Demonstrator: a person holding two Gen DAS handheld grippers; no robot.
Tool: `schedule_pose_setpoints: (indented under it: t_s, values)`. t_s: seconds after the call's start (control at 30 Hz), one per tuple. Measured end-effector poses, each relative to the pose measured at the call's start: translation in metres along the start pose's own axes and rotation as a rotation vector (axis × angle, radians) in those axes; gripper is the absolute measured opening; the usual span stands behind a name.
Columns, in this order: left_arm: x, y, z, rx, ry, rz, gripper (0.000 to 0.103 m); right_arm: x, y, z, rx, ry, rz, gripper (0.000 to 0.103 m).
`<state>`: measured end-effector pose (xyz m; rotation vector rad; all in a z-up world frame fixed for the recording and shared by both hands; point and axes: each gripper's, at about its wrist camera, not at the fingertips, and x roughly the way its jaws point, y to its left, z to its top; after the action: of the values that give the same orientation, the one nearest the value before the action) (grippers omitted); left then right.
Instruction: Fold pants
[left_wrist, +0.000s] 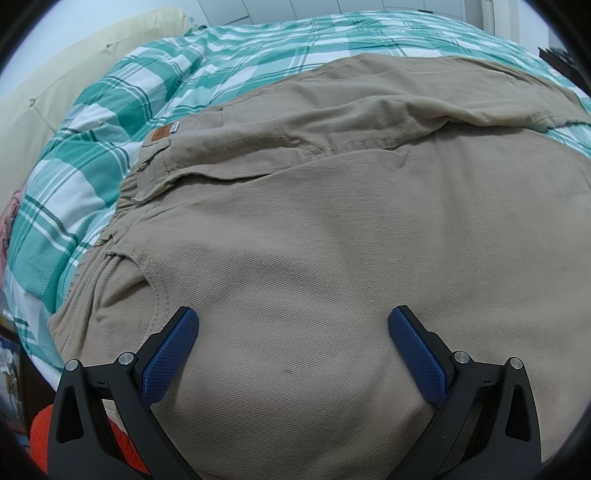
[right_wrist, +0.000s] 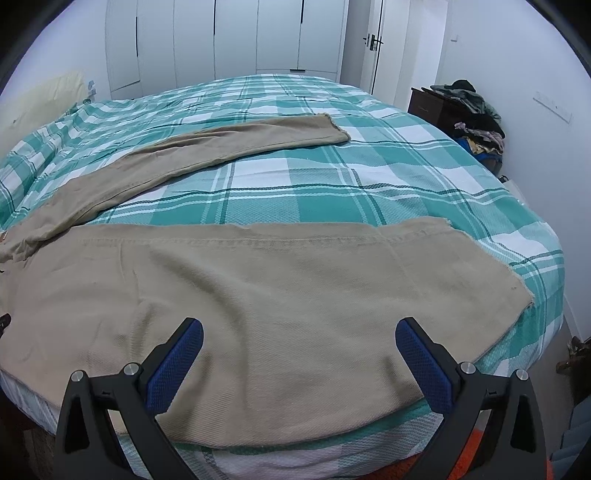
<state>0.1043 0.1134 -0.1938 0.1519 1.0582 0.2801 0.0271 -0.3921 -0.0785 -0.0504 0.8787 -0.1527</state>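
Observation:
Beige pants (left_wrist: 332, 236) lie spread on a bed with a teal and white checked cover (left_wrist: 110, 110). The waistband with a brown leather patch (left_wrist: 160, 133) is at the left. My left gripper (left_wrist: 293, 325) is open, hovering over the seat and upper leg cloth, with nothing between its blue pads. In the right wrist view the near leg (right_wrist: 258, 295) lies across the bed's front edge, and the far leg (right_wrist: 221, 144) stretches away toward its hem. My right gripper (right_wrist: 299, 336) is open above the near leg, holding nothing.
A cream headboard (left_wrist: 74, 66) stands at the left. White wardrobe doors (right_wrist: 236, 37) and a door handle (right_wrist: 371, 40) are at the back. A dark bedside cabinet (right_wrist: 436, 105) heaped with clothes (right_wrist: 476, 110) stands at the right. An orange thing (left_wrist: 40, 435) lies below the bed edge.

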Motion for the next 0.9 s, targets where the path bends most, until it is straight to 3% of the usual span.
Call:
schedule_pose_setpoints:
  t_s: [0.9]
  values:
    - [-0.0004,-0.0005,-0.0003,0.0,-0.001,0.001,0.102,0.0002,-0.003,-0.0002,0.015,-0.007,-0.005,0.102]
